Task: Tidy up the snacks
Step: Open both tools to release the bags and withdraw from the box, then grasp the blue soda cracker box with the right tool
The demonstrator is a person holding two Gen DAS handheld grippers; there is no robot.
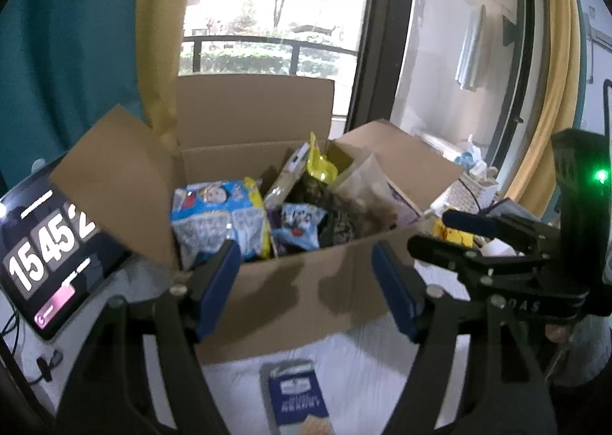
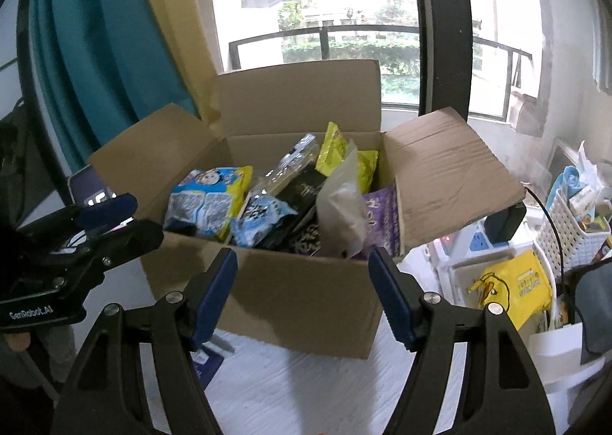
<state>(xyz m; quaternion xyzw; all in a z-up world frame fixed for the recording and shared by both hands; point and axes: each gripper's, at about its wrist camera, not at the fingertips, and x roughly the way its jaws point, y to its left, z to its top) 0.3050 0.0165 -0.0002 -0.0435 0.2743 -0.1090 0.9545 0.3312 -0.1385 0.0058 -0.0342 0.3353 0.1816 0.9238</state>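
Facing you on the white table top (image 2: 306,389) is one cardboard box (image 2: 302,297), all four flaps open, packed with snacks. You hold two grippers, and both stand wide with nothing between the blue pads: your left gripper (image 1: 306,282) is aimed at the box's near wall, and your right gripper (image 2: 302,282) does the same from slightly further right.

Counting what shows in the box: one large blue-and-yellow bag (image 2: 208,202) at the left, lying tilted with its long axis running from the near left up toward the back; one small blue cartoon packet (image 2: 262,224) just beside it, leaning against the near wall; one clear packet (image 2: 290,167) standing on end behind it, long axis pointing up and back; one dark packet (image 2: 306,186) under it; one bright yellow bag (image 2: 334,148) upright against the back wall, top edge pointing up; one pale translucent pouch (image 2: 342,202) standing tilted to its right; and one purple pack (image 2: 382,217) pressed against the right wall. Others may lie beneath; you cannot count those.

Outside the box, one dark blue packet (image 1: 296,396) lies flat on the table in front of it, long axis pointing toward the box. One tablet (image 1: 49,255) showing clock digits leans at the left. One yellow duck bag (image 2: 512,289) and one white basket (image 2: 573,228) sit to the right, well apart from the box.
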